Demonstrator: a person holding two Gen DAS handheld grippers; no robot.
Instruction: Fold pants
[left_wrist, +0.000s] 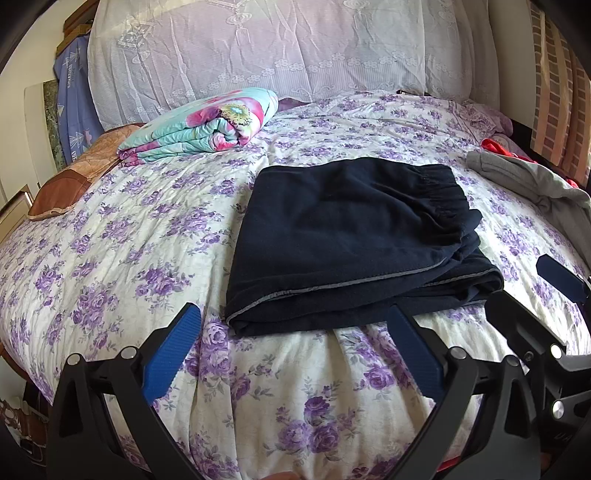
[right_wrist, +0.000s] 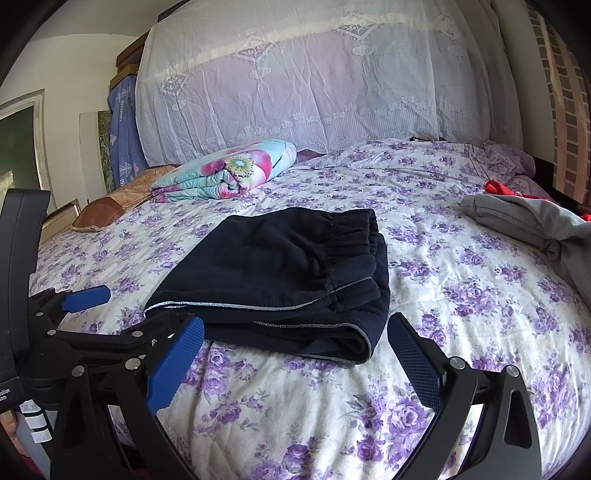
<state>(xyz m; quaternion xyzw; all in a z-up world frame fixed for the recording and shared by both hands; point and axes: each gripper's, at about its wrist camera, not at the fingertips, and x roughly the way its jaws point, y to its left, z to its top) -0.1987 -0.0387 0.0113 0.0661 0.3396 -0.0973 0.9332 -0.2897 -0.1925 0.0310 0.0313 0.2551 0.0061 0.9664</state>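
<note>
- Straight ahead of both tools, on the purple-flowered bedspread (left_wrist: 110, 236), lie the dark pants (left_wrist: 347, 236), already stacked into a squat rectangle with the elastic waistband on top at the far right.
- Left gripper (left_wrist: 291, 350) hangs just short of the bundle's near edge, its blue pads spread wide with nothing between them; the right-hand pad sits almost at the cloth, though whether it touches is hard to say.
- Right gripper (right_wrist: 295, 354) is equally splayed and empty, the folded near corner of the pants lying just beyond its gap, between the two pads.
- Long axis of the bundle runs roughly left to right across both views, the grey-piped hem edges facing the tools.
- Neither tool is plainly nearer: the left faces the near-left stretch, the right the near-right corner, so the job looks essentially finished or one tidy-up away.
- Far side of the bundle and the layers underneath are hidden, so how many folds it has cannot be counted.
- Grey garment (right_wrist: 535, 225) with something red behind it runs off the right edge of frame, well apart from the pants.
- Folded floral quilt (left_wrist: 207, 125) sits far back by the lace-draped headboard (left_wrist: 258, 48), clear of everything.
</note>
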